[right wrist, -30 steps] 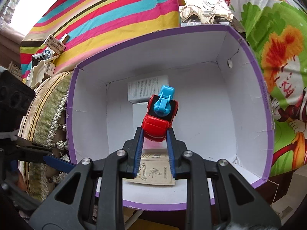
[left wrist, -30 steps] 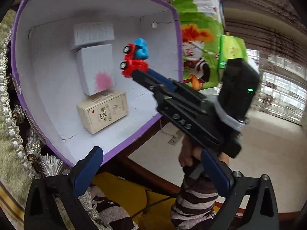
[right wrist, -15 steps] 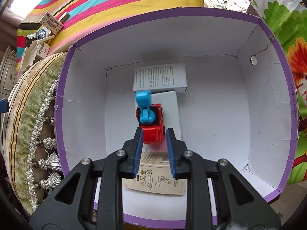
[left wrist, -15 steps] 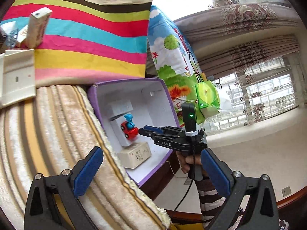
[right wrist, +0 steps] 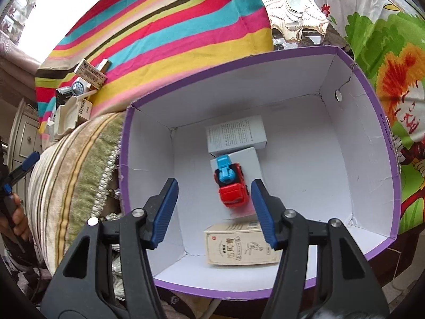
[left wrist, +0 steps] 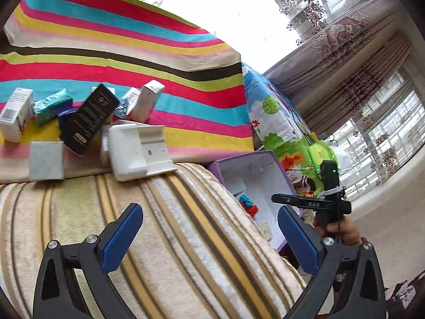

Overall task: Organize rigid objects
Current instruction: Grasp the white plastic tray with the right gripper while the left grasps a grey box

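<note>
toy truck (right wrist: 230, 183) in box (right wrist: 382, 159), seemingly below opening right tool (right wrist: 213, 210)

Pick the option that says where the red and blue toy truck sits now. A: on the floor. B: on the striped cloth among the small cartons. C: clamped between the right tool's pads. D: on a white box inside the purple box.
D: the toy truck rests on a white box inside the purple box, while the right tool is opening, its pads clear of the truck.

Both wrist views (fisheye) share purple box (right wrist: 382, 138).
</note>
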The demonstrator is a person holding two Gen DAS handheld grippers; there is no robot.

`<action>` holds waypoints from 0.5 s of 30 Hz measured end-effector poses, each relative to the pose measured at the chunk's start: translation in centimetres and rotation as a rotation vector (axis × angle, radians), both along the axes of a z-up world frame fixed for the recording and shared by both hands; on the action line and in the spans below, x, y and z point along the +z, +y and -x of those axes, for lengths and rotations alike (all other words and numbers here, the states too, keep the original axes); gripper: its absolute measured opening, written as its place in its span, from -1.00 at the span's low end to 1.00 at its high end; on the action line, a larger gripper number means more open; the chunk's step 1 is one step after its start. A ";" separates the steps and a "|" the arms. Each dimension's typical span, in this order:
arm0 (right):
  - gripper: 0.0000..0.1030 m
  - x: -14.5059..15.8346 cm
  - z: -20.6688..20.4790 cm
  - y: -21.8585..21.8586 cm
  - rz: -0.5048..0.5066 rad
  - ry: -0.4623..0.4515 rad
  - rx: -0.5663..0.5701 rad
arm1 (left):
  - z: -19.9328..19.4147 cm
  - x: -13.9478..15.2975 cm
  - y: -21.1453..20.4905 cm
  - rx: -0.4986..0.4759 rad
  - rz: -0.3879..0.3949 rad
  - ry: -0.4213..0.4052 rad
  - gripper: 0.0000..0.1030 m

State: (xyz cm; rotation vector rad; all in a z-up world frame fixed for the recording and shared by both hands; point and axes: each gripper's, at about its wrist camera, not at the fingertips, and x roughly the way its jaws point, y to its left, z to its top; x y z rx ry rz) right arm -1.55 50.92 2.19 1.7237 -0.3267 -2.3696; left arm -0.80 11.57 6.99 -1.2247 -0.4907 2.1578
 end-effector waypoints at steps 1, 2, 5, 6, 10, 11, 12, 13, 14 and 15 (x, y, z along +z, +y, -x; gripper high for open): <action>0.22 0.4 0.2 -0.7 0.011 0.007 0.000 | -0.1 -0.2 -0.9 0.012 0.009 -0.003 0.99; 0.23 0.5 0.3 -1.5 0.023 0.012 0.003 | -0.1 -0.4 -1.7 0.025 0.010 -0.012 0.99; 0.27 1.3 0.2 -3.9 0.058 0.024 0.026 | -0.5 -0.8 -3.8 0.070 0.037 -0.006 0.99; 0.29 1.5 0.3 -4.8 0.066 0.025 0.037 | -0.7 -0.8 -4.5 0.082 0.053 0.003 0.99; 0.36 2.3 0.7 -8.4 0.086 0.037 0.080 | -0.9 -1.1 -7.2 0.140 0.078 0.000 0.99; 0.37 2.5 1.0 -9.3 0.094 0.041 0.085 | -1.0 -1.2 -7.9 0.153 0.078 -0.004 0.99; 0.41 2.7 1.1 -10.1 0.101 0.045 0.091 | -1.0 -1.3 -8.5 0.167 0.083 -0.005 0.99; 0.44 2.9 1.3 -10.9 0.105 0.049 0.100 | -1.0 -1.3 -9.1 0.183 0.094 -0.001 0.99; 0.46 3.1 1.6 -11.9 0.107 0.053 0.108 | -1.0 -1.3 -9.6 0.195 0.100 0.005 0.99; 0.50 3.3 1.8 -12.9 0.107 0.055 0.116 | -1.0 -1.3 -10.0 0.208 0.107 0.007 0.99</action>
